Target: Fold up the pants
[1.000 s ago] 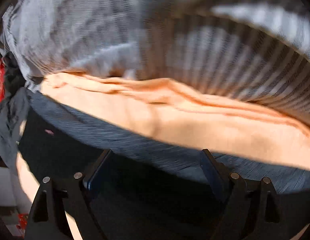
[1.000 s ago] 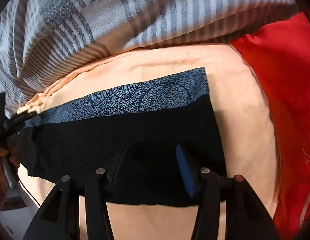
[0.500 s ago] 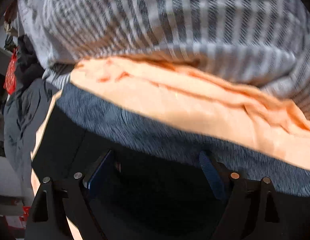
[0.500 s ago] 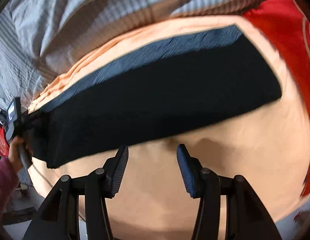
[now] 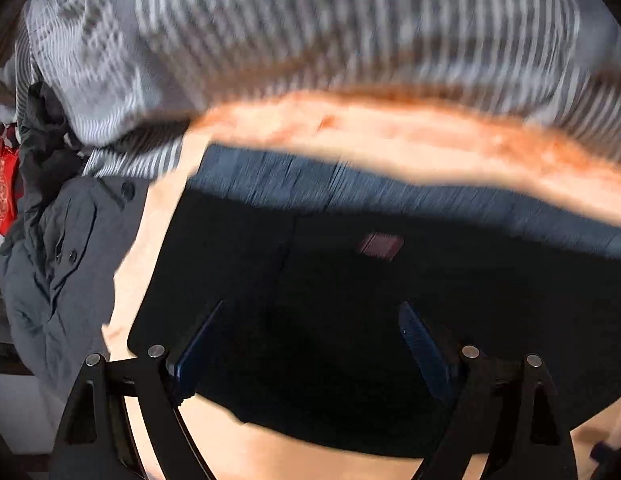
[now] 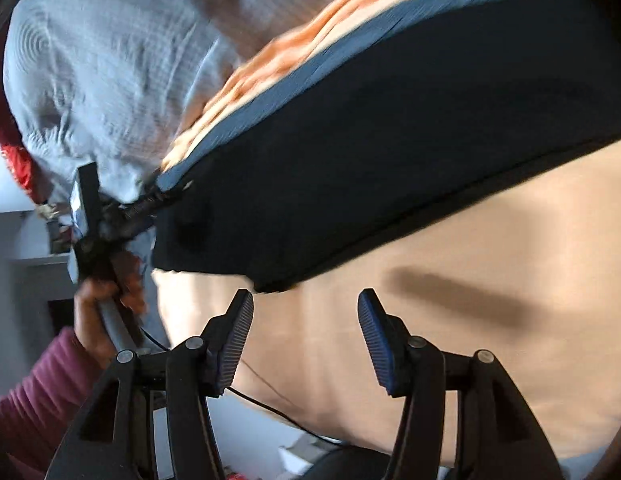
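Your pants (image 6: 390, 136) lie folded as a long dark band on the peach sheet (image 6: 490, 280), long axis running w/ the grey-blue waistband (image 5: 390, 196), up against the sheet's rumpled far edge next to the striped duvet (image 5: 310, 32).

Your left gripper (image 5: 310, 344) hangs almost straight down over the band's left end: fabric fills the view between its fingers and runs on ahead. Jaws spread wide; can't tell if the tips touch cloth, but nothing's pinched.

Your right gripper (image 6: 306, 332) is off the pants, over bare sheet on the near side. The band's near corner (image 6: 270, 284) sits just ahead of its left finger (image 6: 234, 340), the rest stretching away up-right. Jaws are opening, nothing between them.

In the right wrist view your left hand (image 6: 102, 304) and its tool sit at the band's far-left end, so that hand's nearer. I'd say the next fold turns on the right gripper going fwd to that near corner.
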Motion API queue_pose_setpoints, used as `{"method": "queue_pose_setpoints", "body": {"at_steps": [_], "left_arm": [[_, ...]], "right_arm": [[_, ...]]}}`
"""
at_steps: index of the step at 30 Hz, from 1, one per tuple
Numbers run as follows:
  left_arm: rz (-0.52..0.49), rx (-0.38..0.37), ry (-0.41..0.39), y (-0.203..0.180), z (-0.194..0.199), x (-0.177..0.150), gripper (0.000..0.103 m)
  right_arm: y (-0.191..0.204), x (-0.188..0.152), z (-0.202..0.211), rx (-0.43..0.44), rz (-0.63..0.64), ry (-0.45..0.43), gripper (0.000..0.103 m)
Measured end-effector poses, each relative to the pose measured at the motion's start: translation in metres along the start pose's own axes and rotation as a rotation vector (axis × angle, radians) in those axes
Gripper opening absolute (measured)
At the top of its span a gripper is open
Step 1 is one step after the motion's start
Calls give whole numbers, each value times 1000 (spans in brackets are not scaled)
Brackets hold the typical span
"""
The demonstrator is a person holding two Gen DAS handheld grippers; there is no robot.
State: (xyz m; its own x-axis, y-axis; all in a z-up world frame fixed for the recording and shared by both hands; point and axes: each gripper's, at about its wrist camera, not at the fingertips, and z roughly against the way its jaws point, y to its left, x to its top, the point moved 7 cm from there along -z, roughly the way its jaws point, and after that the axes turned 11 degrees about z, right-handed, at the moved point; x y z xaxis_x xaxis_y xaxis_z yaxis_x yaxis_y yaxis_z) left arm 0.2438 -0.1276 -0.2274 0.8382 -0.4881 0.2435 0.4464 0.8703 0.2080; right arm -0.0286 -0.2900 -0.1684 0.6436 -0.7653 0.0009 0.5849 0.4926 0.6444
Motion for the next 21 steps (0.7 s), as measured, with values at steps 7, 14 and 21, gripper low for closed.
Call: {"method": "queue_pose_setpoints", "body": {"at_steps": [7, 14, 21], "left_arm": [[78, -85, -17, 19, -15, -7, 95], [69, -97, -24, 15, -11, -9, 95], [71, -89, -30, 18, -14, -7, 100]], "right_arm": [[27, -8, -68, 86, -35, 36, 59], [25, 8, -85, 137, -121, -8, 41], [19, -7, -84, 85, -109, 43, 5]]}}
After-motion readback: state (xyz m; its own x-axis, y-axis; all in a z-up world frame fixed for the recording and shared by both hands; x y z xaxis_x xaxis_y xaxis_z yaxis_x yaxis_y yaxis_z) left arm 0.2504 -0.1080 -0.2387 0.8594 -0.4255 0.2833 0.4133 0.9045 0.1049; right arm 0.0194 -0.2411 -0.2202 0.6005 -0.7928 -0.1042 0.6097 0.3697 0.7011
